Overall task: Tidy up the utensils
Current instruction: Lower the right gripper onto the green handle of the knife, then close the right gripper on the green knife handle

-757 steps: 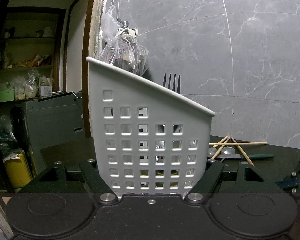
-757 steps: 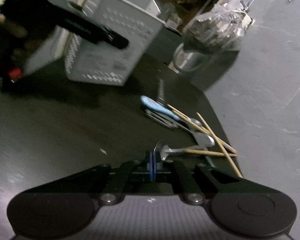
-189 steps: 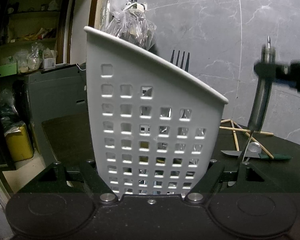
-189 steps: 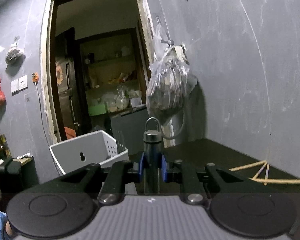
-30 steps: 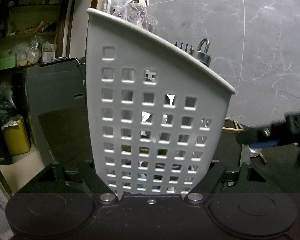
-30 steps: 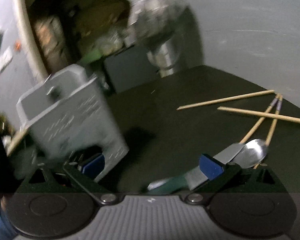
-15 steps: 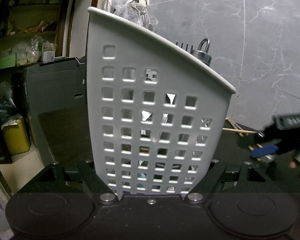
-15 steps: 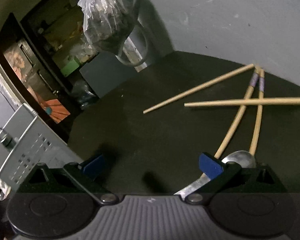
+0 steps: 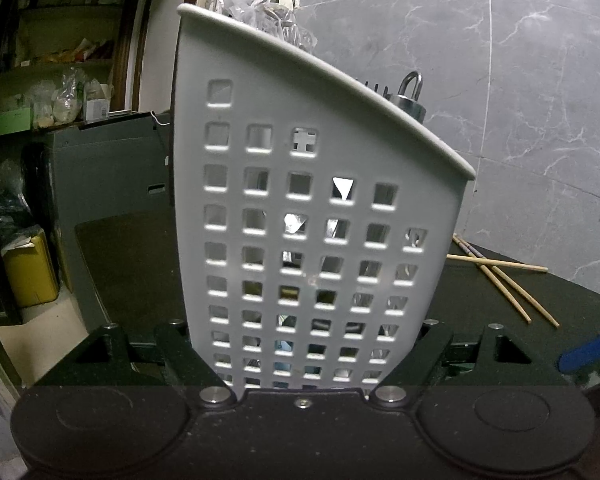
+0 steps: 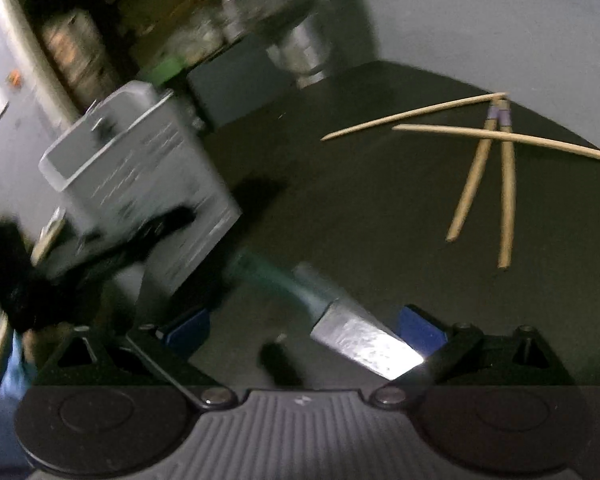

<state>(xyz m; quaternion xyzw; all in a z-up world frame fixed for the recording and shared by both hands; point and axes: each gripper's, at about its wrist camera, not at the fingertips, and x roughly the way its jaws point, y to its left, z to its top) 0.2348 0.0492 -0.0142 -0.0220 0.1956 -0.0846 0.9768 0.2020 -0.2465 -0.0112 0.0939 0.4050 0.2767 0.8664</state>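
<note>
Left wrist view is filled by the white perforated caddy (image 9: 320, 216), which stands on the dark tabletop (image 9: 500, 304) with the left gripper (image 9: 306, 350) clamped on its lower part, a finger (image 9: 184, 354) pressed on either flank. Above the caddy's sloping rim rise the dark tines of a fork (image 9: 374, 89) and the looped metal end of another utensil (image 9: 411, 98), and a clear plastic bag (image 9: 268, 4) hangs behind it. To the right of the caddy, wooden chopsticks (image 9: 500, 276) lie crossed on the table near the marble wall. Right wrist view, partly blurred, shows the right gripper (image 10: 306, 330) with its jaws spread wide, blue pads (image 10: 422, 330) apart and pressing on nothing. Between them, on the table just right of the caddy (image 10: 140, 184), lies a knife (image 10: 328, 314) with a green handle, its bright blade reaching toward the right pad. Farther right of the caddy the chopsticks (image 10: 480, 168) are scattered.
</note>
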